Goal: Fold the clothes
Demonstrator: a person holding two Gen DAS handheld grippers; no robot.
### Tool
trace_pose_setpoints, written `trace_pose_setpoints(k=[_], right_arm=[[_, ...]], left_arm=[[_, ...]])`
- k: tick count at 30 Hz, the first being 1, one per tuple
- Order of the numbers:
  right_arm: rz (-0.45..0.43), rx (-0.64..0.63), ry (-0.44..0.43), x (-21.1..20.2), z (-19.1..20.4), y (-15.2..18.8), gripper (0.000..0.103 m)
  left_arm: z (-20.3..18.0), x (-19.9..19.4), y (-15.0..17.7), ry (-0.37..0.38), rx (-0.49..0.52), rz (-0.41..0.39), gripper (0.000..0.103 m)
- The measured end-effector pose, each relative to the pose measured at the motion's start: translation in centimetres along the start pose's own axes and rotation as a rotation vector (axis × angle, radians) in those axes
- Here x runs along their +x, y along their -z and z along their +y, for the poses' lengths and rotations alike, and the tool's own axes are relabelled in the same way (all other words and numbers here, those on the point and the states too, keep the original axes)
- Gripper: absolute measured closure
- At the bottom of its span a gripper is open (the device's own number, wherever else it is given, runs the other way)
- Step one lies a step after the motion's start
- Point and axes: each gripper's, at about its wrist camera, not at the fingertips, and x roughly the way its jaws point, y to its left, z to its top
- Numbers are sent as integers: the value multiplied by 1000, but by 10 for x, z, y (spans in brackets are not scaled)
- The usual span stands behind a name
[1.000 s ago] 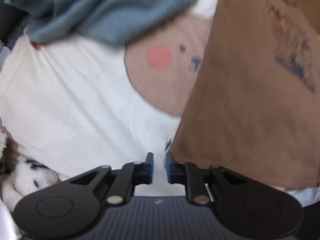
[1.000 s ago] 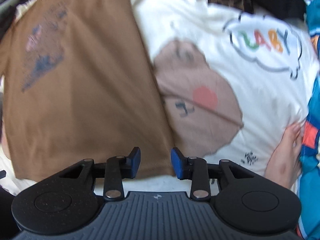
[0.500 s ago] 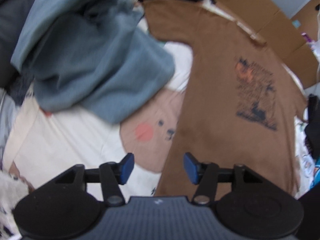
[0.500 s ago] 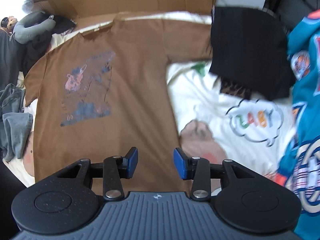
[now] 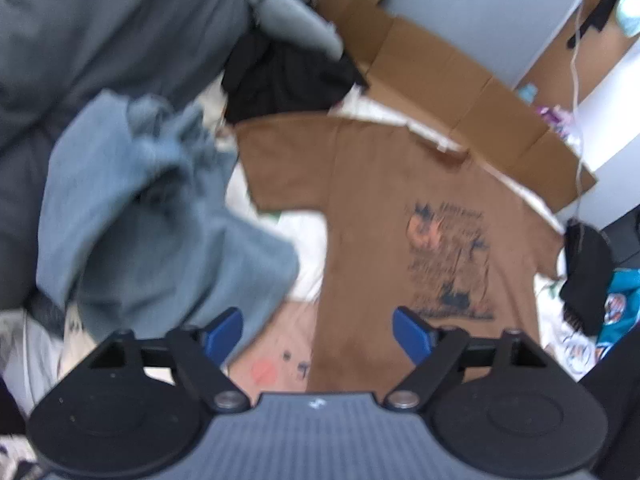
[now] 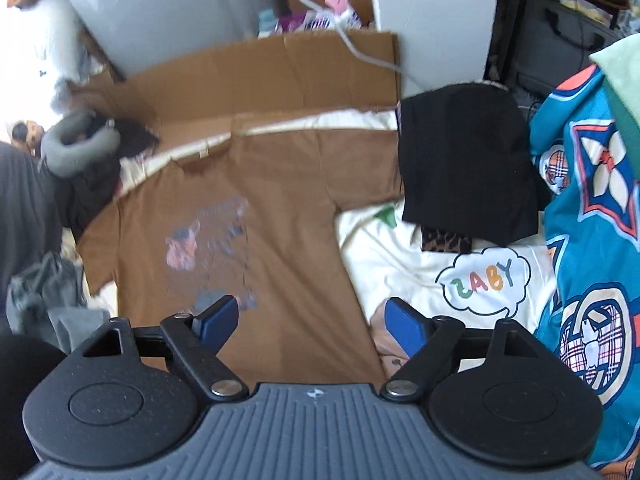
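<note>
Left wrist view: left gripper (image 5: pixel 318 330) and right gripper (image 6: pixel 312 320), previously narrow, now wide and raised; flat brown printed cotton T-shirt (image 5: pixel 400 216) at 12 o'clock, unfolded.

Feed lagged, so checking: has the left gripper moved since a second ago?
Yes. The left gripper has pulled up and back from the brown printed T-shirt, whose whole front now shows, and its jaws have opened wide.
</note>
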Motion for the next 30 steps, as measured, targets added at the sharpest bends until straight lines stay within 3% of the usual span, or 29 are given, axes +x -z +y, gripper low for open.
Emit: trace_pose_setpoints(k=[6, 12, 17, 26, 30], right_arm=[[-55, 56, -16, -25, 7, -28, 14], [-99, 40, 17, -18, 10, -56, 14], [-79, 30, 7, 2, 3, -78, 14], [-29, 91, -63, 43, -19, -101, 14], [-15, 64, -74, 57, -30, -109, 14]], left_arm=[[-18, -17, -36, 2, 31, -28, 10], [-48, -32, -64, -14, 29, -56, 6], [-85, -32, -87, -56, 43, -71, 6], [-172, -15, -140, -33, 125, -52, 6], [-209, 2, -162, 23, 126, -44, 6]])
